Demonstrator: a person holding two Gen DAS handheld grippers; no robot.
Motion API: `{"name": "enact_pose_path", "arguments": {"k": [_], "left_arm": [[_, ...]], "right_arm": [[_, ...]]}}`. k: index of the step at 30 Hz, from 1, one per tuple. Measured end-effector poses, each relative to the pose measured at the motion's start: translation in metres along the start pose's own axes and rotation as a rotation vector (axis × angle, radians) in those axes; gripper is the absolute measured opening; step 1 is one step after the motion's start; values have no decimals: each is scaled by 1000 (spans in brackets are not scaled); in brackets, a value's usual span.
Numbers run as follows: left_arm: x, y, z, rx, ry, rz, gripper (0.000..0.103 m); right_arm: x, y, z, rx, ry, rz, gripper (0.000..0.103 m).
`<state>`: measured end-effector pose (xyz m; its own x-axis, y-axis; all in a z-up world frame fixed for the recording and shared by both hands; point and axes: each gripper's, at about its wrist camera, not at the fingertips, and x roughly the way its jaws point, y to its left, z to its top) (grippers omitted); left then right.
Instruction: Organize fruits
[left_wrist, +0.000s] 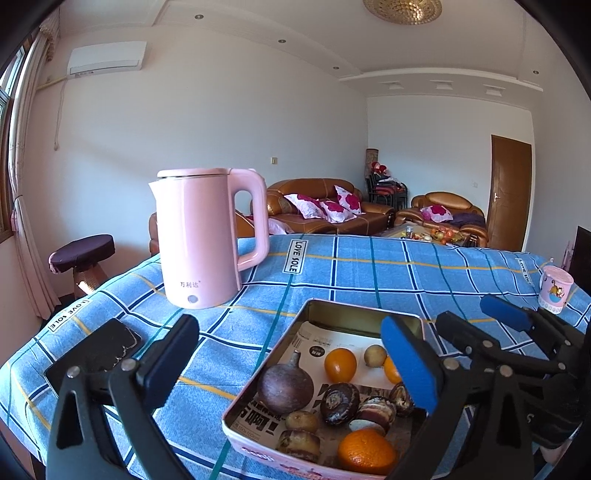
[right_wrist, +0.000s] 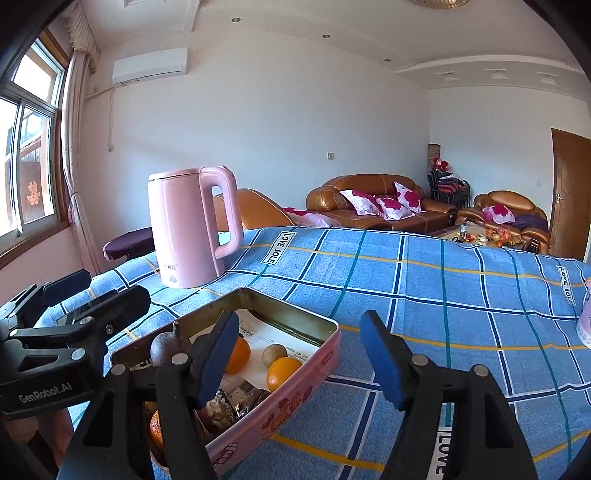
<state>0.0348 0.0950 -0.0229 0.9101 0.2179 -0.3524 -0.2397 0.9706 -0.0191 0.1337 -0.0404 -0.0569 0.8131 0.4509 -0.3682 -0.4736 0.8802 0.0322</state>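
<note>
An open pink tin (left_wrist: 321, 306) lined with printed paper sits on the blue checked tablecloth. In it lie three oranges (left_wrist: 340, 364), a round purple fruit (left_wrist: 285, 387), a small brown fruit (left_wrist: 375, 355) and several dark brown chestnut-like pieces (left_wrist: 339, 402). My left gripper (left_wrist: 291, 360) hovers over the tin's near left side, wide open and holding nothing. My right gripper (right_wrist: 301, 356) stands open above the tin's right wall (right_wrist: 295, 398), one finger over the fruit, the other over the cloth. An orange (right_wrist: 283, 373) and the purple fruit (right_wrist: 166, 347) show below it. Each gripper appears at the edge of the other's view.
A tall pink kettle (left_wrist: 207, 240) stands behind the tin to the left. A black phone (left_wrist: 99, 350) lies near the table's left edge. At the far right stands a pink mug (left_wrist: 554, 291). Beyond the table are a stool (left_wrist: 83, 254) and brown sofas.
</note>
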Motion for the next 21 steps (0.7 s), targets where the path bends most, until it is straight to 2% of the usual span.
{"name": "enact_pose_path", "arguments": {"k": [21], "left_arm": [[-4, -1, 1, -3, -2, -3, 101]], "right_arm": [[-16, 0, 3, -8, -29, -11, 70]]}}
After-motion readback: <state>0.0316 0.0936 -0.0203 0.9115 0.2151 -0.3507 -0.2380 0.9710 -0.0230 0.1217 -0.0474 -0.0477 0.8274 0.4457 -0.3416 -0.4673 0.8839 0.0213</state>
